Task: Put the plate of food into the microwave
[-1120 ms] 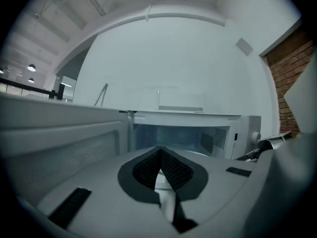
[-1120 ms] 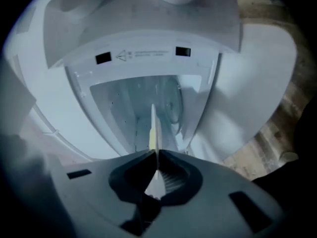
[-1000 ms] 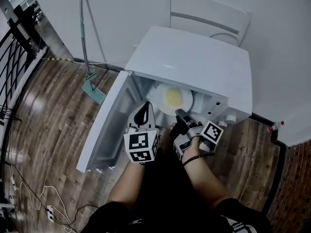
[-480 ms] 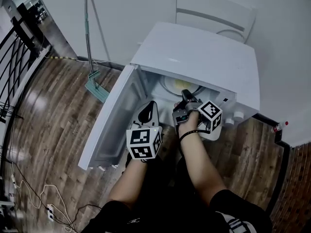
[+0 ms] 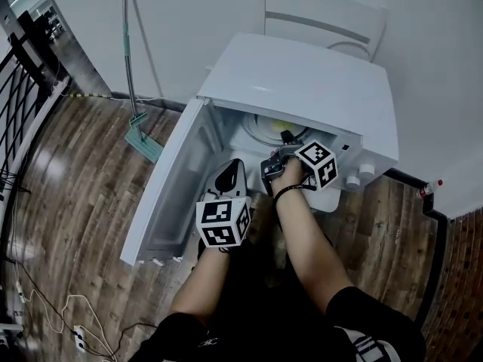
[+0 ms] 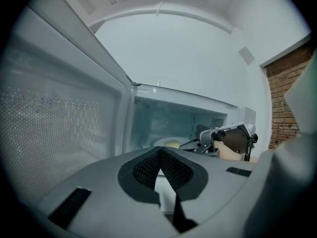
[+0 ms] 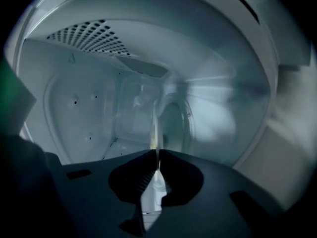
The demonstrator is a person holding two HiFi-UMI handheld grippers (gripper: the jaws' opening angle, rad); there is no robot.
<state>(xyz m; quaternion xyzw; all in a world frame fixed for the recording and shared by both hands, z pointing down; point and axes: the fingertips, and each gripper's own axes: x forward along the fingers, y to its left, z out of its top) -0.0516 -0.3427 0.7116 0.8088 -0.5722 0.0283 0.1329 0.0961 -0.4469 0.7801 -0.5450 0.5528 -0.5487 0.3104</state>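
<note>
Two claws are out in front of the person, and only one has anything in it. The right claw [image 7: 156, 152] is pinched tight on the rim of the plate [image 7: 154, 129], which shows edge-on as a thin pale sliver between its jaws. From above, that claw [image 5: 286, 137] reaches through the opening of the microwave [image 5: 302, 89], and the plate [image 5: 264, 129] sits inside the cavity with a lump of yellow food [image 5: 278, 125] on it (whether the plate rests on the oven's bottom or hangs just over it, I cannot tell). The right gripper view looks onto pale inner walls and a perforated vent overhead.

The left claw [image 6: 160, 151] has its jaws together with nothing between them. It hangs outside the oven, just beside the open door [image 5: 170, 187], which swings out to the person's left, and its tips [image 5: 231, 172] point toward the opening. Its own view catches the right claw and the food [image 6: 172, 144] deeper in.

Farther out, a white chair [image 5: 324, 21] stands behind the microwave against the wall, a mop [image 5: 142, 136] leans at the left, and wooden floor [image 5: 83, 172] spreads around.
</note>
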